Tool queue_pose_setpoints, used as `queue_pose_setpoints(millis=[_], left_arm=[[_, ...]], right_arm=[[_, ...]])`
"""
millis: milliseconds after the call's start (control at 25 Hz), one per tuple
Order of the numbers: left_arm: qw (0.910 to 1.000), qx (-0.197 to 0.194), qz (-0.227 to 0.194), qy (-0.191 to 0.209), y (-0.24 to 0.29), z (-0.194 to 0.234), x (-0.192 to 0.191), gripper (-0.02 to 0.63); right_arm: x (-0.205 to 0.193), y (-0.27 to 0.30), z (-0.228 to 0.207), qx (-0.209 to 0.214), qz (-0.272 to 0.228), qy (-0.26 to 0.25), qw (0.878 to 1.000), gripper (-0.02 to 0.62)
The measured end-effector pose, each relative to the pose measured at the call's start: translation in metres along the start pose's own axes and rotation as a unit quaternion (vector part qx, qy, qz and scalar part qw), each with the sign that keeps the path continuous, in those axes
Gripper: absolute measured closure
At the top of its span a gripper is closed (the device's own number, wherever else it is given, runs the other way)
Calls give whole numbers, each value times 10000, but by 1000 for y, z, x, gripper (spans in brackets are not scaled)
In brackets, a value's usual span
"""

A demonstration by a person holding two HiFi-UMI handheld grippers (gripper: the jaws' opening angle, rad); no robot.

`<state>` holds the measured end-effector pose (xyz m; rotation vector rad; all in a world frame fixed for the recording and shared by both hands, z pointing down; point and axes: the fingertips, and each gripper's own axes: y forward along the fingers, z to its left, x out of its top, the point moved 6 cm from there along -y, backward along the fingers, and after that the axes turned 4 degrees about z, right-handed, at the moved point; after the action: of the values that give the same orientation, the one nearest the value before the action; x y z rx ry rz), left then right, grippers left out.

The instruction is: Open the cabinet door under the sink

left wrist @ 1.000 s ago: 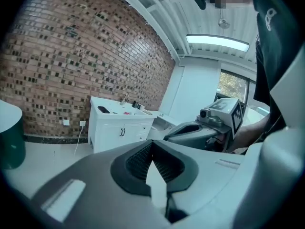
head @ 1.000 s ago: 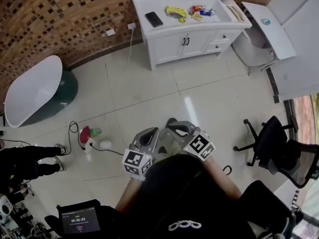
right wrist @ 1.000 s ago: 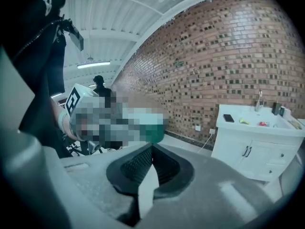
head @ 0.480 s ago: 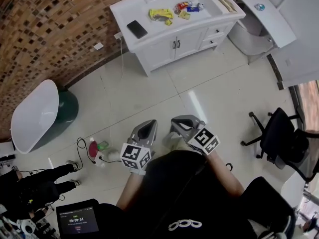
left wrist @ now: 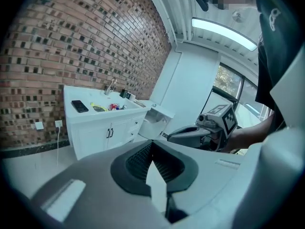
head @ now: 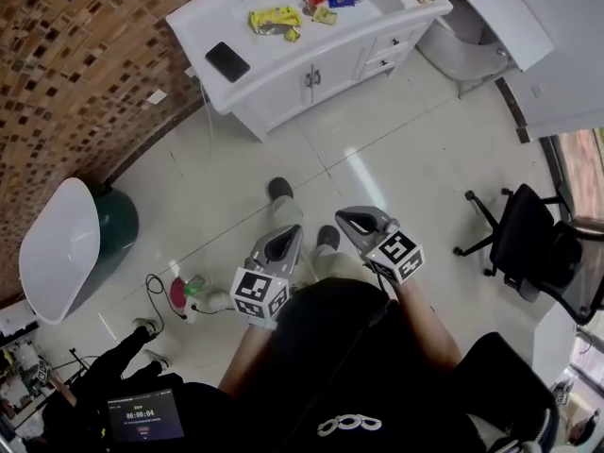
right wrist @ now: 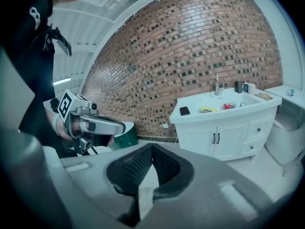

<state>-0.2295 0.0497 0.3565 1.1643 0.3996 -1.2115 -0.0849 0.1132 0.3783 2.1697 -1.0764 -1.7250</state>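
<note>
White double cabinet door [head: 288,88] under white sink vanity [head: 203,17]: closed, well apart from both grippers. Left gripper [head: 286,237], right gripper [head: 354,220]: jaws together, nothing between (carried low at waist, probably for approach; reach not begun).

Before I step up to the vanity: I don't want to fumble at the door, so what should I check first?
1. Cabinet doors under the sink closed, ready to be pulled: ok, both are shut.
2. Handles in sight: ok, two dark handles sit at the centre seam.
3. Left gripper free: ok, jaws together with nothing between them.
4. Right gripper free: ok, jaws together and empty.
5. Jaws open to take a handle: not ok, both are shut.
6. Handles within reach: not ok, open floor lies between the grippers and the cabinet.
</note>
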Motion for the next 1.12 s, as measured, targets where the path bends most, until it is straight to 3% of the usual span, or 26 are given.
queue_pose_setpoints(millis=[400, 560, 640, 760, 920, 1120], left_arm=[[9939, -941, 339, 458, 96, 97, 93, 591], [9915, -1009, 385, 729, 127, 137, 125, 591], [9903, -1058, 473, 767, 144, 147, 131, 591], [9896, -1092, 564, 749, 174, 168, 137, 591], [9928, -922, 573, 503, 215, 181, 140, 591], [9955, -828, 420, 205, 267, 149, 144, 591]], right_arm=[[68, 52, -89, -576, 218, 423, 9972, 604], [95, 55, -118, -1082, -202, 687, 9915, 604], [91, 57, -128, -1191, -159, 858, 9890, 604], [83, 79, -146, -1132, 6, 953, 9890, 604], [82, 101, -177, -1043, -186, 978, 9896, 604], [66, 110, -209, -882, -473, 1496, 9837, 604]])
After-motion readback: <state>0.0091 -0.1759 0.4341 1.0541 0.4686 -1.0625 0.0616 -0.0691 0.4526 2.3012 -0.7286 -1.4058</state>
